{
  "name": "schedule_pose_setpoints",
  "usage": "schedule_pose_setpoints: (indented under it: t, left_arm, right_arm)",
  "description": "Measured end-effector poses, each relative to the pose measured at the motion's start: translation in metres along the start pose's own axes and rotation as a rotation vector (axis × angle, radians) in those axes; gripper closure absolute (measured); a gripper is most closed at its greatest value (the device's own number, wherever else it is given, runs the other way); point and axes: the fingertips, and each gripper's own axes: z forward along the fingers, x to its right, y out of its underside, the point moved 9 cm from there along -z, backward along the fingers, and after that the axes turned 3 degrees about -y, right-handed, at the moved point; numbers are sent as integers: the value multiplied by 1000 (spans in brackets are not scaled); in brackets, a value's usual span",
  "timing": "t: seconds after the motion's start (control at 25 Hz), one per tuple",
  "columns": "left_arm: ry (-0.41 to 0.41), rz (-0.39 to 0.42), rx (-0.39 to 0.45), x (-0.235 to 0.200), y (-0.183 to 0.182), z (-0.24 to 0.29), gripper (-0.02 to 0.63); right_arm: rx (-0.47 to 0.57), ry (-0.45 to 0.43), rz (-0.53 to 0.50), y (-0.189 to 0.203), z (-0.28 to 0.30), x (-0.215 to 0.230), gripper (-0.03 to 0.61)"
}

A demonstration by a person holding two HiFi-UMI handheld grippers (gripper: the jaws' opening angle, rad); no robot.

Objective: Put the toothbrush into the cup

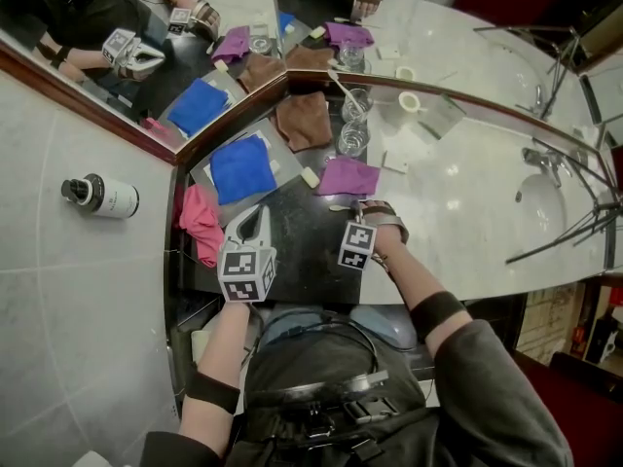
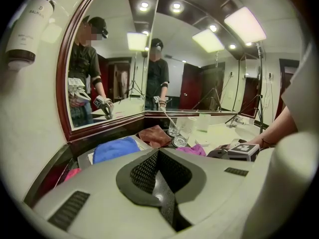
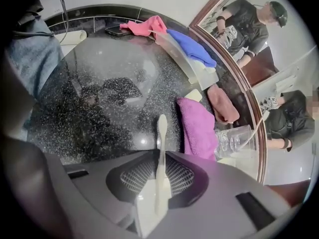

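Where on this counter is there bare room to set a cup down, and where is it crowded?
Bare: the dark counter between pink cloth and purple cloth; the white counter before the sink. Crowded: the mirror corner, with blue cloth, brown cloth and glasses.

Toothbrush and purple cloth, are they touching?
Apart. The right gripper view shows bare dark counter between the toothbrush and the purple cloth.

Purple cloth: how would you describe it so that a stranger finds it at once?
Look at the dark counter under the corner where two mirrors meet. The purple cloth lies there beside a glass cup. Its neighbours are a brown cloth, a blue cloth and a pink cloth; only this one is purple.
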Motion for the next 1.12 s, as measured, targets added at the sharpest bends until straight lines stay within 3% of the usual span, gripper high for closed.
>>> schedule_pose_setpoints:
  t: [0.36, 0.52, 0.6, 0.76, 1.12]
  left_arm:
    - [16, -15, -1, 5, 4, -4, 614]
    - [31, -15, 1, 12, 0, -5, 614]
    - [25, -4, 12, 13, 0, -3, 614]
    - [28, 5, 24, 21, -9, -2, 614]
    - [21, 24, 32, 41, -24, 7, 614]
  right_arm:
    - [10, 9, 25, 4, -8, 1, 457]
    - [55, 8, 82, 6, -26, 9, 459]
    - [99, 7, 145, 9, -39, 16, 465]
    - [217, 25, 326, 25, -75, 35, 551]
    - [418, 35, 692, 89, -129, 59, 558]
